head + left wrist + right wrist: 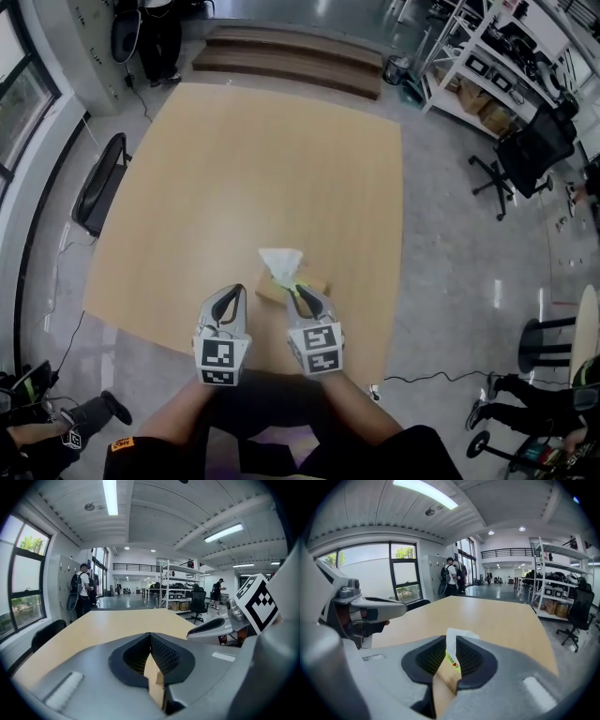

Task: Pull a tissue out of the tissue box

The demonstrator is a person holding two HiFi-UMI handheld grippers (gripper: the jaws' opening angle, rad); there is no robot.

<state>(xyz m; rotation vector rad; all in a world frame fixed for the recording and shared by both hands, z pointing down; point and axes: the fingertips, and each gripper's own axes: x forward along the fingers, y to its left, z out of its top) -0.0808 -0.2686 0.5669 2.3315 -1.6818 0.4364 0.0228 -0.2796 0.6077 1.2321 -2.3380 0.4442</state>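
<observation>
On your left, the left gripper [236, 292] hangs low over the near edge of the wooden table [244, 169]. In the left gripper view its jaws [150, 637] are pressed together at the tips, with nothing caught between them. It points away from you, just beside the tissue box [268, 288], and I cannot tell whether it touches the cardboard. The right gripper's grey body shows at the right of that same view.

The box sits between your two grippers' tips, near the table's front edge and a little right of its middle. A white tissue [280, 260] stands up out of its top.

Your right gripper [298, 292] is over the box, with its tips at the base of that tissue. In the right gripper view its jaws [450, 641] are drawn in on the tissue [457, 633]. The ribbed pads [469, 656] lie against it on both sides, and the white crest rises above them. Below the pinch the tan box [445, 679] with its green print fills the gap between the jaws. The tissue's lower end is down at the box, so it is not yet out.
</observation>
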